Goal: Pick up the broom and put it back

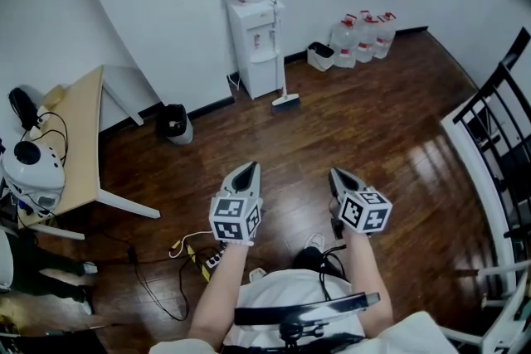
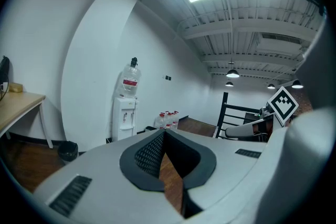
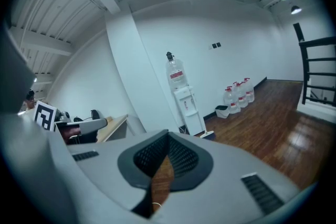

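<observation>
The broom (image 1: 284, 99) leans upright against the right side of the white water dispenser (image 1: 255, 46) at the far wall, its pale head on the wood floor. In the right gripper view the broom's head (image 3: 207, 134) shows beside the dispenser (image 3: 188, 110). Both grippers are held side by side in front of the person, well short of the broom. The left gripper (image 1: 247, 168) (image 2: 164, 131) is shut with its tips meeting and nothing between them. The right gripper (image 1: 338, 175) (image 3: 168, 134) is also shut and empty.
Several water bottles (image 1: 363, 36) and a small white bin (image 1: 320, 55) stand right of the dispenser, a black bin (image 1: 175, 123) to its left. A wooden desk (image 1: 75, 137) is at the left, a black railing (image 1: 498, 137) at the right, and cables (image 1: 195, 253) lie near the person's feet.
</observation>
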Available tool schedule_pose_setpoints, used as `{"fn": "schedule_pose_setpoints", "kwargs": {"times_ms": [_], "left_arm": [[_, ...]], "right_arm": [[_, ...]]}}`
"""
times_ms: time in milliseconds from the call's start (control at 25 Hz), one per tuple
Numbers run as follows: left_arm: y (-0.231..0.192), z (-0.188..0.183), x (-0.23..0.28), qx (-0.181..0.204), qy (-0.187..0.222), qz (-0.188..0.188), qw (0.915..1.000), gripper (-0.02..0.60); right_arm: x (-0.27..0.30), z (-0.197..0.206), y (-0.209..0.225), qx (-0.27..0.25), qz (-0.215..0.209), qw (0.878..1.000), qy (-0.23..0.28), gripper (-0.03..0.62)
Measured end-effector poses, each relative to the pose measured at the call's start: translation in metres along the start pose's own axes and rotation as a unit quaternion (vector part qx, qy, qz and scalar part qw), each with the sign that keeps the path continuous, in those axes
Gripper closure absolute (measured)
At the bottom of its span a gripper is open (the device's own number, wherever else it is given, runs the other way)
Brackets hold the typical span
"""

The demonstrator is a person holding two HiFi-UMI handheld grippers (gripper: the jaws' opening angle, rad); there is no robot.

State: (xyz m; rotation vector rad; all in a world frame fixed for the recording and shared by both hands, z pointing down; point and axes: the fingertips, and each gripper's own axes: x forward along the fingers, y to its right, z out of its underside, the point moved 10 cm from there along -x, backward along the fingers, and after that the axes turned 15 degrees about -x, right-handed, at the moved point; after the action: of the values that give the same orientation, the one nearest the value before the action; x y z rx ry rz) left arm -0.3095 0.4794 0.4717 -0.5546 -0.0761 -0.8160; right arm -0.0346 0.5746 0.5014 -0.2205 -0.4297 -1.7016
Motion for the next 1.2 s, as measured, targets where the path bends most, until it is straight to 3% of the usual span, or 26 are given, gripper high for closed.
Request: {"fn": "schedule_pose_setpoints", "kwargs": {"times_ms": [440,840,1200], "left_arm": [[0.022,-0.005,0.057,-0.007,0.004,-0.016,0.9998,0.594],[0.079,-0.003,0.127,0.000,-0.005,-0.037,0.9993,0.594],[0.079,-0.018,0.191,0.002,-0.009,-0.040,0.9992,0.594]], "right_arm": [[0.025,-0.017,0.070,-0.002,-0.014,1.000,-0.006,0.591],[0.044,-0.022,0.167,0.012,-0.039,0.999,-0.009,0.591],[0.090,-0.041,0.201,-0.002,-0.052,0.999,-0.015,0.591]]}}
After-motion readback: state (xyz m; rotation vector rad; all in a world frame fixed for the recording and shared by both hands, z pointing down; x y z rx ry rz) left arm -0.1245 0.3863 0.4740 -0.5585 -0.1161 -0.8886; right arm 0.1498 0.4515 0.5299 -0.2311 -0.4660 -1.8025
